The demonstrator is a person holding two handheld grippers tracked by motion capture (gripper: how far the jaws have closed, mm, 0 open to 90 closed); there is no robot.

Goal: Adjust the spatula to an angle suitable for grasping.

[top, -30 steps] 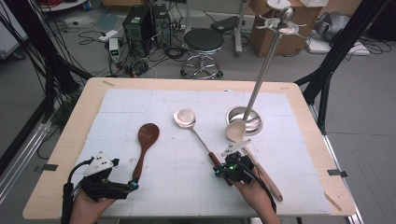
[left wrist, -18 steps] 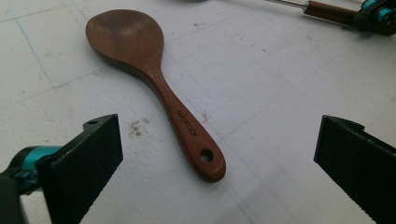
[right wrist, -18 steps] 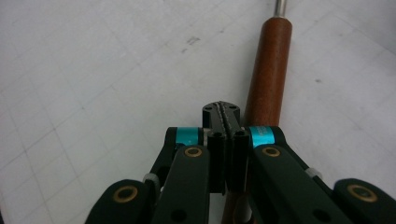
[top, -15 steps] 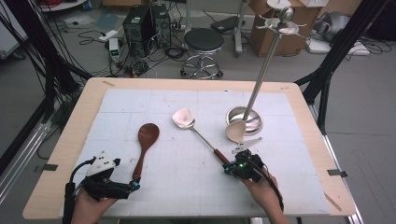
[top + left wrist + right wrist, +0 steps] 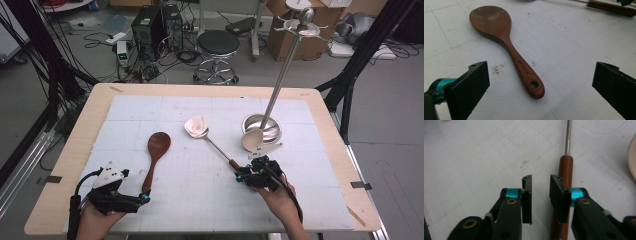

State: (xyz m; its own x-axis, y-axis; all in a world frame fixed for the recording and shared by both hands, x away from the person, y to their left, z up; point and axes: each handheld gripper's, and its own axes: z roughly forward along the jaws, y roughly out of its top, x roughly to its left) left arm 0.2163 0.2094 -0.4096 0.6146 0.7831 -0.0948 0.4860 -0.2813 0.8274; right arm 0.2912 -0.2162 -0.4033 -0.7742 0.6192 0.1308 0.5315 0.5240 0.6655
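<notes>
- At the table's near left, the left gripper (image 5: 142,198) rests low on the white mat (image 5: 150,107) with its jaws spread wide; the wooden spoon (image 5: 506,47) lies flat between and beyond them, handle end toward the gripper and bowl away; nothing is gripped yet.
- Toward the middle, the metal ladle (image 5: 197,126) lies aslant on the mat, bowl far and its reddish-brown handle (image 5: 564,173) near.
- On the right, the right gripper (image 5: 540,192) has its jaws nearly together with a narrow gap and nothing between them; the handle lies just beside and partly under the right-hand jaw, though whether they touch is hard to judge.
- Farther right stands the hanging rack (image 5: 280,85) on its round base.
- Judging by this, both pickups are still pending; next, the left gripper needs to advance and close across the spoon's handle, while the right must open and shift sideways over the ladle's handle.
</notes>
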